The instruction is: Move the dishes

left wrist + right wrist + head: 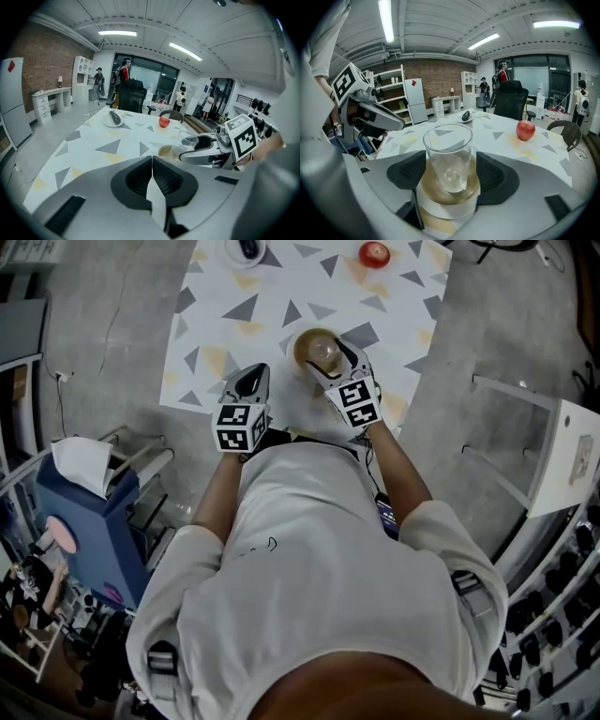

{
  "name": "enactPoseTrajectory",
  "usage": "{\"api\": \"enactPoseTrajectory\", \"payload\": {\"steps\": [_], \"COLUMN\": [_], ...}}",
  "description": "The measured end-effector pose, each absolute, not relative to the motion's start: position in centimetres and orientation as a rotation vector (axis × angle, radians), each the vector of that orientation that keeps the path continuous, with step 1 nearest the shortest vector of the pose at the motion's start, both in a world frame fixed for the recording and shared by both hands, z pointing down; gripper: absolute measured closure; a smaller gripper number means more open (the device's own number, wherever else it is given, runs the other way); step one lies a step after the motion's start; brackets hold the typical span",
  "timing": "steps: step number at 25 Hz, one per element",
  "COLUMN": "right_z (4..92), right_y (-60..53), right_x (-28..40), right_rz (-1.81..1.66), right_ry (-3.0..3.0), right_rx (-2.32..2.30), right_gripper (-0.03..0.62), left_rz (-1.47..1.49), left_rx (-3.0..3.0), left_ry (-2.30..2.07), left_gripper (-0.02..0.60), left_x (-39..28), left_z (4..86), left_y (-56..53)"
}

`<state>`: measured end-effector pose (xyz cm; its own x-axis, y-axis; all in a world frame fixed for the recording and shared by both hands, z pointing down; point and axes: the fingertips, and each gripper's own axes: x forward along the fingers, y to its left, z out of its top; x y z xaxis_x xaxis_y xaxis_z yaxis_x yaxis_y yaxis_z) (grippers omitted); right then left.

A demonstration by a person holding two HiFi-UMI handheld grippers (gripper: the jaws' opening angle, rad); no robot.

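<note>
Table: right claw tilted down, spread around glass; left claw closed.

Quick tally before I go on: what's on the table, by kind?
Glass: 1
Brown saucer: 1
Red apple: 1
White plate: 1
Dark item on that plate: 1
Total: 5
</note>
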<state>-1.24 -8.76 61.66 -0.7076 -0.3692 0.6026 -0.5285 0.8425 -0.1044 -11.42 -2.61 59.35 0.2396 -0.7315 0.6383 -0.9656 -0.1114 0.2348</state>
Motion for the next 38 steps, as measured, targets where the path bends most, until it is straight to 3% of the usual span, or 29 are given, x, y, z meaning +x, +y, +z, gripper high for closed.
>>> {"api": "enactPoseTrajectory", "payload": {"steps": [9, 20, 38], "right_z": [62.2, 61.3, 52.0], "right_y": [-9.6, -9.8, -10.6], "right_x": [-2.6, -2.2, -4.2], "right_rz": [0.355, 0.368, 0.334], "right_ry": [-2.382, -2.353, -2.420], "right_rx": [0.770, 0.880, 1.016], "right_gripper": [0.315, 0.319, 0.319], "left_rz": [0.498, 0.494, 0.396], "left_rx": [1.987, 2.065, 2.199], "left_ry": [-1.451, -1.365, -1.296], "left_gripper": [0.560, 0.560, 0.560], "left_x": [-13.0, -14.1, -14.5], "left_z": [59.5, 58.8, 56.6], "left_y": [-4.6, -5.5, -9.4]}}
